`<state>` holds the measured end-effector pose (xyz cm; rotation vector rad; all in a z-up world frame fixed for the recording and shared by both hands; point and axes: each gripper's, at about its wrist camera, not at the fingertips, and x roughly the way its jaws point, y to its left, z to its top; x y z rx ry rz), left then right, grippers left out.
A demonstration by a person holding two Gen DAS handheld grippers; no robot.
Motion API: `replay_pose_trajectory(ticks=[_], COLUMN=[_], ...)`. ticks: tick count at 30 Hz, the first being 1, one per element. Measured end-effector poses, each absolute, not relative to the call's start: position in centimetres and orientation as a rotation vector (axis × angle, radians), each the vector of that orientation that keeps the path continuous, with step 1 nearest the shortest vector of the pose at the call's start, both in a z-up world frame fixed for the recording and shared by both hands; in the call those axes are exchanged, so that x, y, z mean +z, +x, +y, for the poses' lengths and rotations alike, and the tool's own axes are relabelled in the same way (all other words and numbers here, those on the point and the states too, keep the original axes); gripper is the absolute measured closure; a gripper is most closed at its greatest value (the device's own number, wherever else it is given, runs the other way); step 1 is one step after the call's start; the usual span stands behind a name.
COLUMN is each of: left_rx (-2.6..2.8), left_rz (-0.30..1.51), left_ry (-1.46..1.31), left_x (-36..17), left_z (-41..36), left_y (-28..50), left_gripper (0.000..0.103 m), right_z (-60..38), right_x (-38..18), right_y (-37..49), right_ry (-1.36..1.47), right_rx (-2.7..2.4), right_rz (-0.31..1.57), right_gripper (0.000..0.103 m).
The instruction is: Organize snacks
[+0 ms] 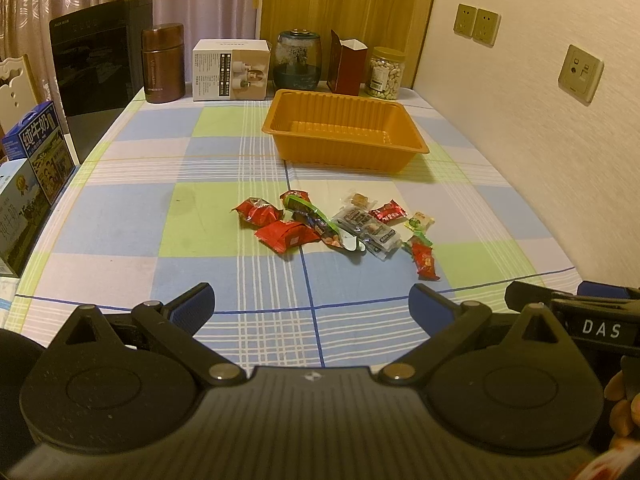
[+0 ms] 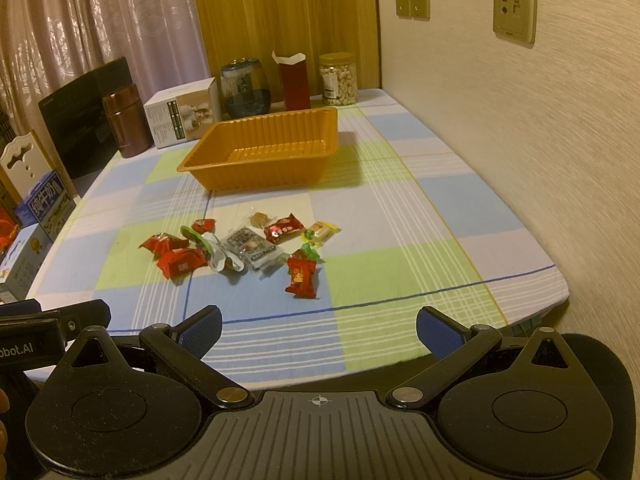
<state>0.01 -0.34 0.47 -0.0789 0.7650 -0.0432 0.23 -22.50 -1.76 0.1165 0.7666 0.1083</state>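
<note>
checked cloth in blue, green and white over the desk point(image 1: 160, 208). orange plastic tray point(image 1: 344, 130) toward the far side, ribbed walls, nothing inside. loose heap of wrapped snacks point(image 1: 336, 228) mid-desk, just in front of the tray and apart from it. red packets point(image 1: 276, 224) at the heap's left edge, clear-wrapped pieces point(image 1: 368, 228) in the middle, one red packet point(image 2: 302, 276) lying nearest the front, a little off from the rest.

left gripper point(image 1: 310, 304) low over the near edge of the desk, jaws spread wide, blue pads facing in, nothing between them. right gripper point(image 2: 318, 330) likewise near the front edge, jaws wide apart and holding nothing. both well short of the snacks. a bit of a hand point(image 1: 624, 404) at the right border of the left view.

along the back: brown flask point(image 1: 163, 64), white box point(image 1: 230, 70), round glass jar point(image 1: 297, 60), dark red carton point(image 1: 348, 66), jar of nuts point(image 1: 386, 74). black panel point(image 1: 100, 76) and milk cartons point(image 1: 38, 148) along the left side. wall sockets point(image 1: 476, 24) on the right.
</note>
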Motion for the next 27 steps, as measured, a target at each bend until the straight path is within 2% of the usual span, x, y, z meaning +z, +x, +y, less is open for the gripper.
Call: replay_pose_trajectory(ticks=[27], left_rx=[-0.048], left_rz=[0.763], left_ry=[-0.115], left_x=[0.4], left_z=[0.2], left_y=[0.7], left_gripper=[0.000], right_z=[-23.1], right_x=[-1.3], right_y=[1.0], right_ry=[0.137], right_rx=[0.100], right_rz=[0.732], right_gripper=[0.000])
